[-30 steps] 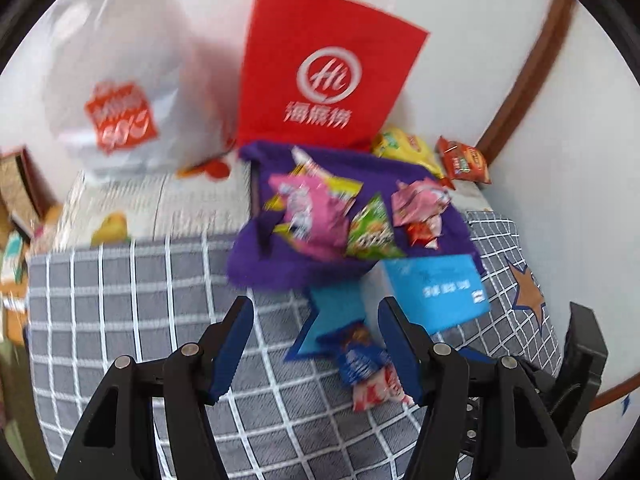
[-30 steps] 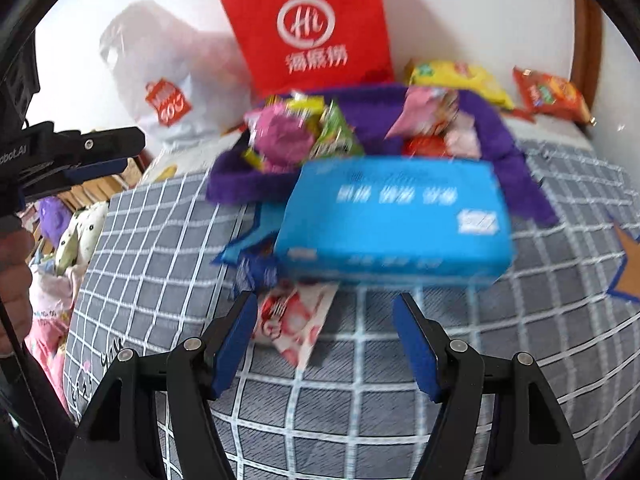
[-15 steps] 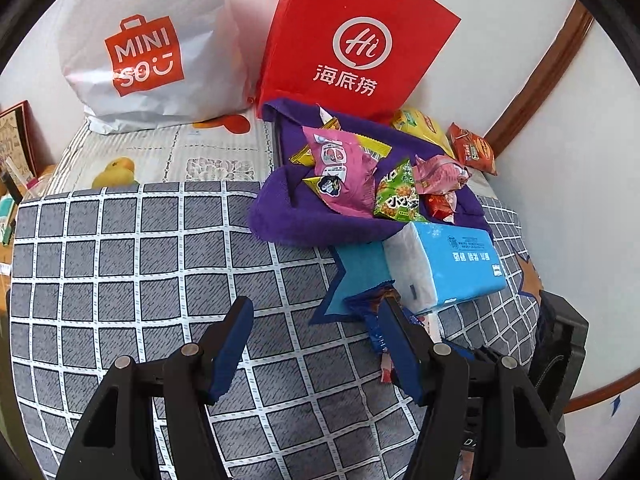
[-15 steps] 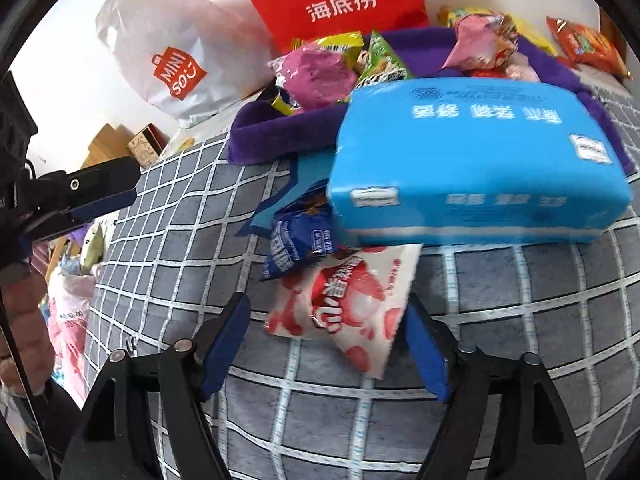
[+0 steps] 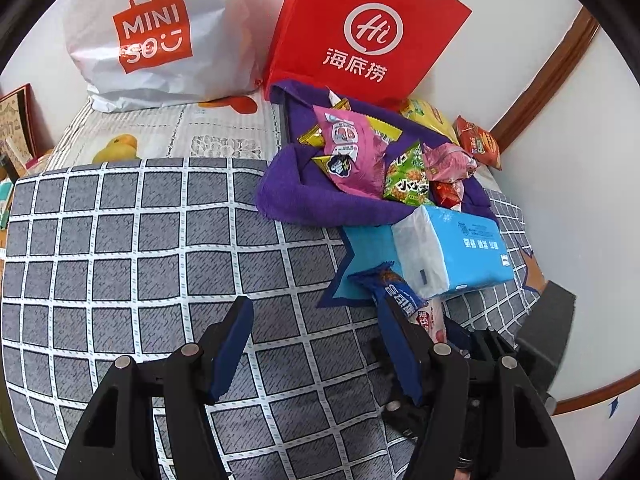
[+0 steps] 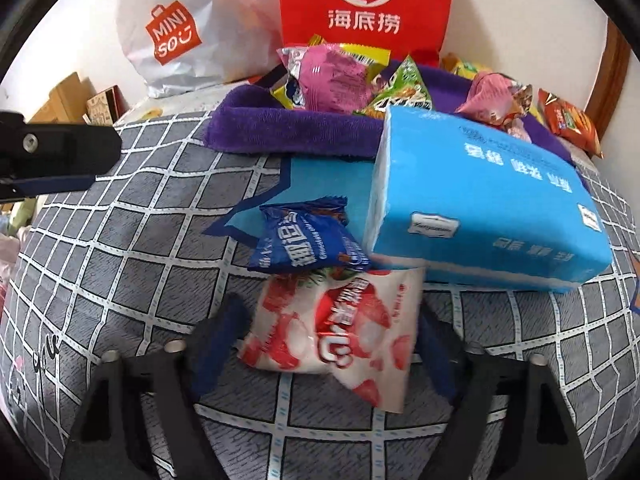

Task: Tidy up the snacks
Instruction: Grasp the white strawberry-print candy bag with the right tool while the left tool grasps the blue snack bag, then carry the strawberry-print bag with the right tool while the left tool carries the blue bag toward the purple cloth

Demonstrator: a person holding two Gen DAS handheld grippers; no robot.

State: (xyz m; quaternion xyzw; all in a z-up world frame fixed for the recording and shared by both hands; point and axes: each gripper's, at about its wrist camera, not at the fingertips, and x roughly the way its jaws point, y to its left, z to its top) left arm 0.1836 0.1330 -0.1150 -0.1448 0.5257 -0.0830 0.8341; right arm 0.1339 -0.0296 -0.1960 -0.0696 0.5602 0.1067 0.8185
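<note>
A white-and-red strawberry packet [image 6: 340, 332] lies flat on the checked cloth, between the fingers of my right gripper [image 6: 328, 336]. The jaws are closing; the pads stand at the packet's two edges without visibly squeezing it. A blue snack packet [image 6: 304, 240] lies just beyond it, against a blue tissue pack [image 6: 480, 200]. Behind them a purple cloth basket [image 6: 280, 128] holds several snack packets. My left gripper [image 5: 318, 340] hangs open over bare checked cloth; its right finger is beside the blue packet [image 5: 396, 292].
A red paper bag [image 5: 360, 32] and a white shopping bag [image 5: 160, 40] stand against the wall behind the basket. Yellow [image 5: 428, 116] and orange [image 5: 478, 144] packets lie in the back corner. The left gripper's arm [image 6: 60, 156] shows at the right wrist view's left edge.
My right gripper has come down and forward onto the strawberry packet, which now sits between its fingers. The left gripper has sunk a little toward the cloth, jaws unchanged.
</note>
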